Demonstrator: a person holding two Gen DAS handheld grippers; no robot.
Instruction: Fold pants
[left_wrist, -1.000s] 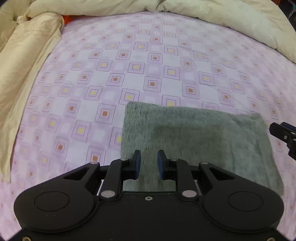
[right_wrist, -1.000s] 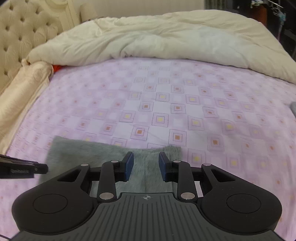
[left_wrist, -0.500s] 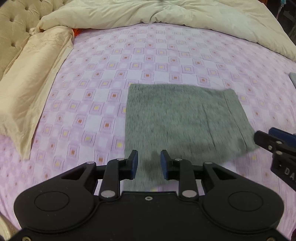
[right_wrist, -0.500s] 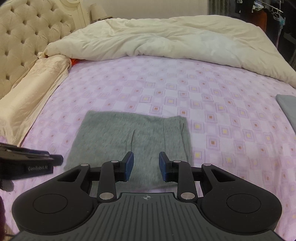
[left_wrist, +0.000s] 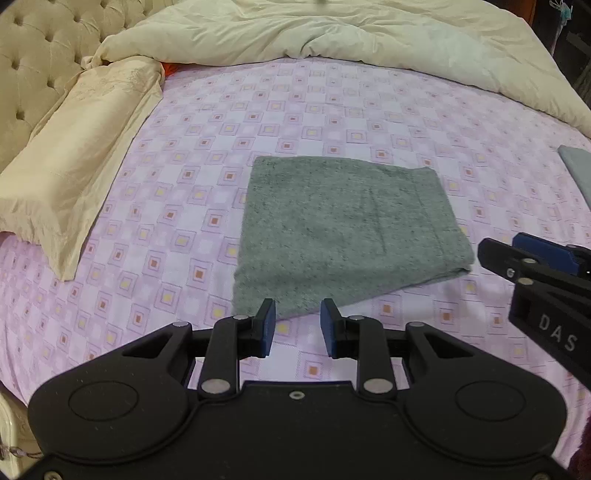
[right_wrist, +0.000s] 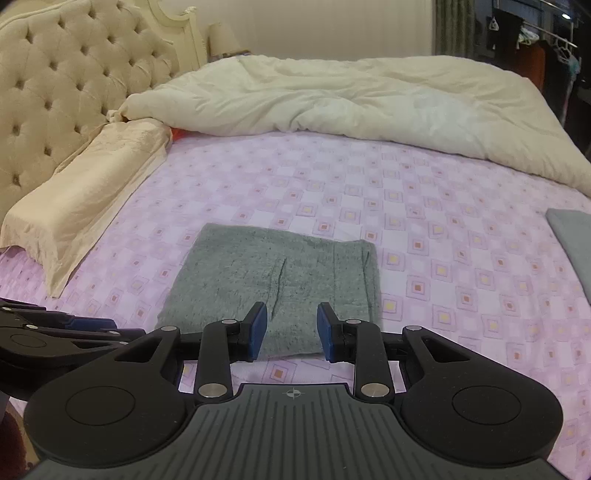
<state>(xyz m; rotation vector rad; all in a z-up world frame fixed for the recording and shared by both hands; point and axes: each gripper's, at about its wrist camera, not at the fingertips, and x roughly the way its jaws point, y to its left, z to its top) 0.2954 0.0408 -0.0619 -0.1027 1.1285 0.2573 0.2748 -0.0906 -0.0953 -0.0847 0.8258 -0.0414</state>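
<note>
My left claw (left_wrist: 297, 328) hangs with its jaws apart and nothing between them; they have just been opening wider. My right claw (right_wrist: 290, 330) is also apart and empty. The pants (left_wrist: 343, 229), grey and fuzzy, lie folded into a flat, thick rectangle on the bed (left_wrist: 332, 107), near its middle, just beyond both claws. They look soft, light and limp, so I judge they would sag if lifted by one point; the near folded edge, pinched at both corners, seems the best hold. A cream pillow (left_wrist: 77, 155) lies to the left, a duvet (left_wrist: 351, 37) behind. No containers are in view
</note>
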